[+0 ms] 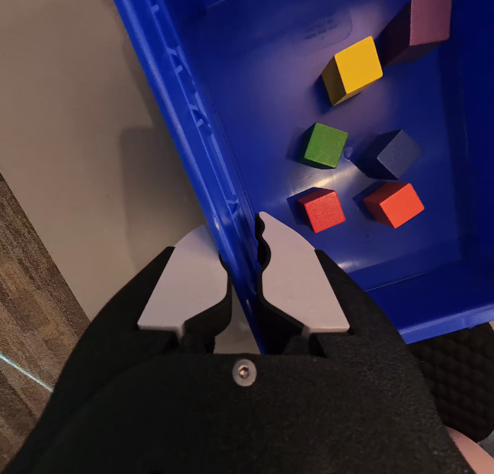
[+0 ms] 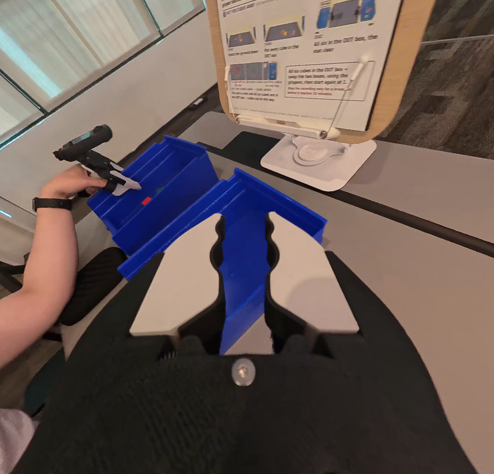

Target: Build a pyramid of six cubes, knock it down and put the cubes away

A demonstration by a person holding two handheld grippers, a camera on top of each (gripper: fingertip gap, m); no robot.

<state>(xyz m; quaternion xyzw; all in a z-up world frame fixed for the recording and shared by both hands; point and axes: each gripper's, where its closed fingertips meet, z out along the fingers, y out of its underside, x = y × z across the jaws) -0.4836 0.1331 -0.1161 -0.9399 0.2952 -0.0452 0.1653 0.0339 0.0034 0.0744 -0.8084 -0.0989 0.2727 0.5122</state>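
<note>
- I'm seeing the left gripper point(image 1: 242, 250) clamping the long wall of the blue bin with the cubes point(image 1: 187, 92): one finger outside, one finger inside, wall pinched between them.
- All six cubes are sitting loose on that bin's floor, none touching: purple cube point(image 1: 425, 24) farthest, yellow cube point(image 1: 354, 67) just beside it, green cube point(image 1: 324, 146) and dark blue cube point(image 1: 395, 152) in the middle, red cube point(image 1: 322, 210) and orange cube point(image 1: 397, 203) nearest the gripper.
- The right gripper point(image 2: 244, 220) is standing open, fingers spread over the second blue bin point(image 2: 294, 202); nothing between the pads. I'm seeing no cubes in the visible part of it.
- The two bins are lying side by side on the grey table point(image 2: 401, 274), close, angled apart.
- From the right wrist camera I'm also seeing the left gripper on the far bin's wall, a hand point(image 2: 69, 186) holding it.
- An instruction board on a white stand point(image 2: 318, 162) is standing behind the bins.
</note>
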